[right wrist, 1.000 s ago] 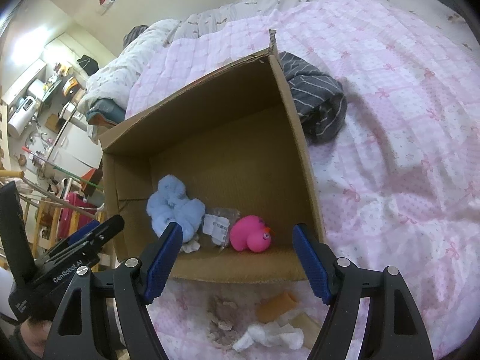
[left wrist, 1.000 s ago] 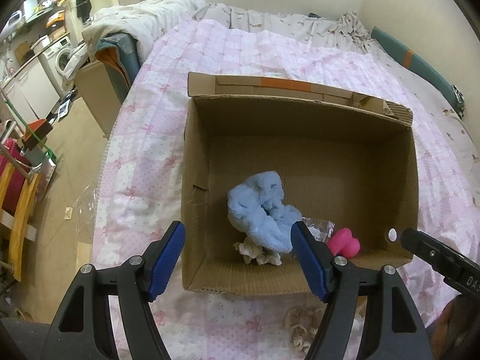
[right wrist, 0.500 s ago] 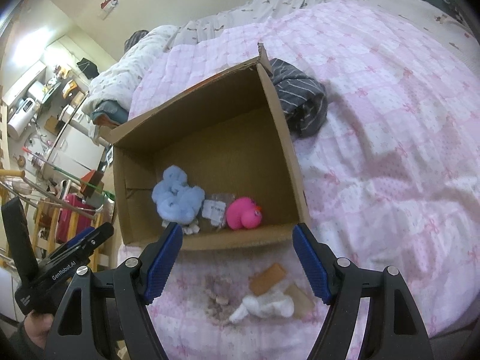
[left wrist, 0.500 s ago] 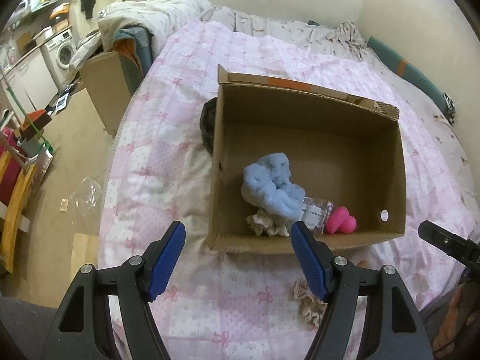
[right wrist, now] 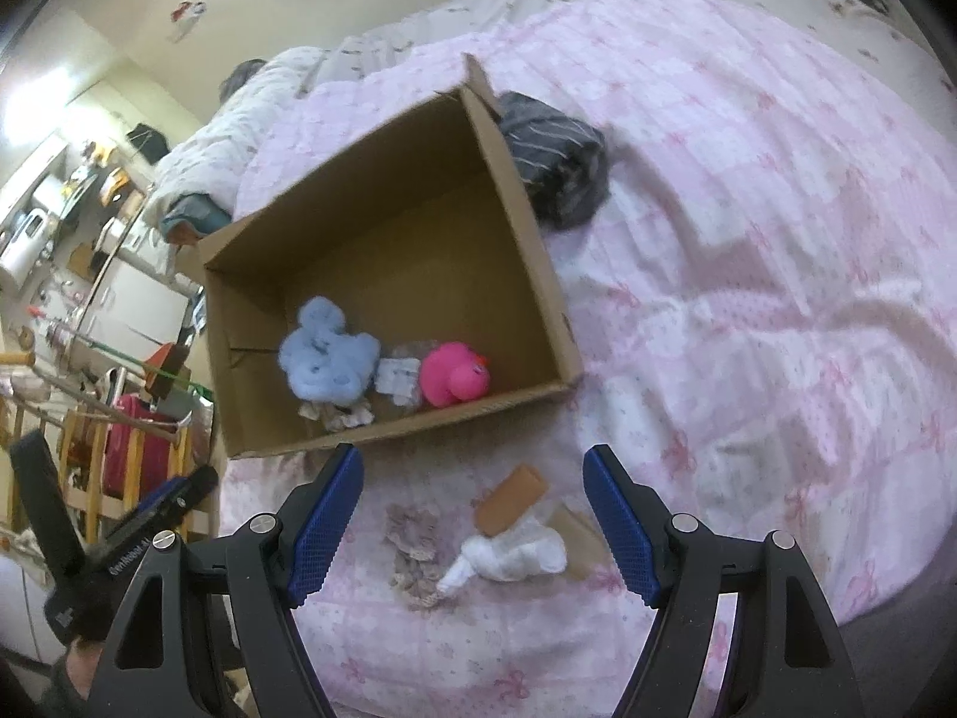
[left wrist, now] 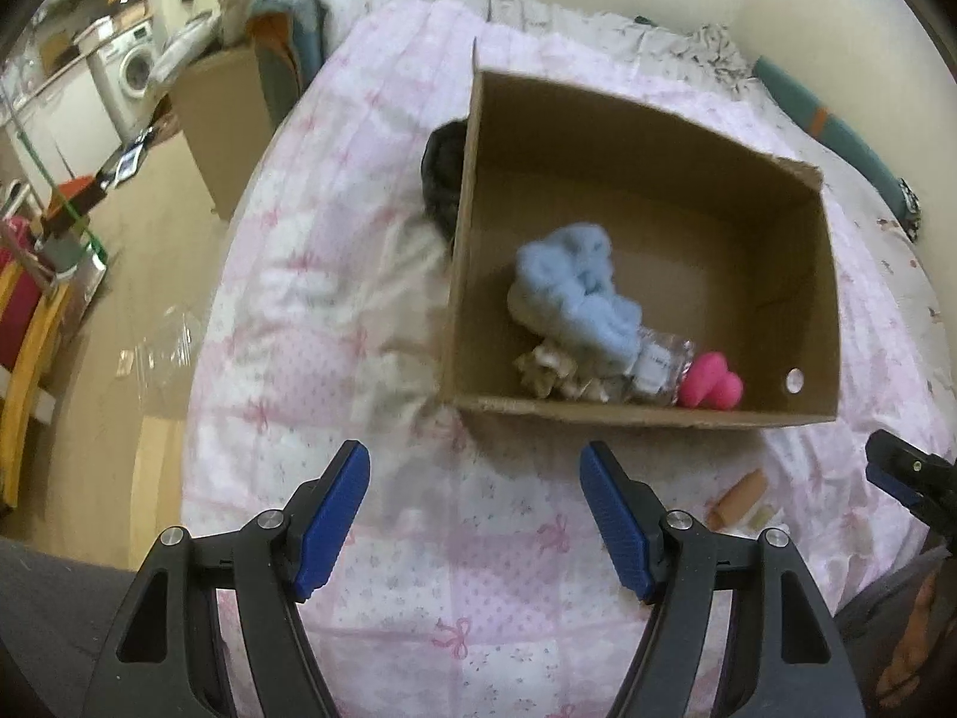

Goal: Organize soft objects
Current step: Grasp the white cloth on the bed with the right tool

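pink quilt (right wrist: 747, 251) – bed | cardboard box (left wrist: 652, 413) on it | washing machine (left wrist: 134, 69) behind | both grippers agape, empty

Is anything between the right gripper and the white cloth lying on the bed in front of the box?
Nothing visible blocks it. The right gripper is open, with the white cloth on the quilt between and just below its fingers. An orange-brown block touches the cloth's far edge, toward the cardboard box.
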Demonstrator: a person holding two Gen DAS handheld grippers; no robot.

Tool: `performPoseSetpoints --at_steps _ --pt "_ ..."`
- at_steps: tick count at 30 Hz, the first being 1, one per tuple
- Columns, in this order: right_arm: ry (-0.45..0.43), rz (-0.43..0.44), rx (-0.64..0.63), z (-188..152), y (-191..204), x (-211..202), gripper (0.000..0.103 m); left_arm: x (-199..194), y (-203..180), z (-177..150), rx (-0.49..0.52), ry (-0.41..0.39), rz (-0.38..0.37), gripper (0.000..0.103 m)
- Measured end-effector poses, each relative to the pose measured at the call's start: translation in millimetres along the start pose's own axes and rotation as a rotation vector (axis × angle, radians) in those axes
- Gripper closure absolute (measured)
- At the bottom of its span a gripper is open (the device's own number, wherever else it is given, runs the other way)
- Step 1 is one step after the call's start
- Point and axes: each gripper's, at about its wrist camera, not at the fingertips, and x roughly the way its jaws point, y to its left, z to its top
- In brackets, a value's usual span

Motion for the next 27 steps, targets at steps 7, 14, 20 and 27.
performPoseSetpoints --at_steps 7,14,20,27 --pt "0.141 -0.064 0.051 -8 -20 29 0.022 13 -2 -3 0.003 0.029 -0.002 0.033" --pt "0.317 -0.143 -0.111 -26 9 81 0.022 18 5 -4 -0.023 0.047 -0.002 0.033" --pt "0.373 -0.201 -0.268 -44 36 101 0.023 20 6 -5 -0.037 0.057 -0.013 0.033" --pt "0.425 -0.106 -0.294 -54 44 105 0.044 21 -4 -7 0.008 0.054 -0.011 0.033"
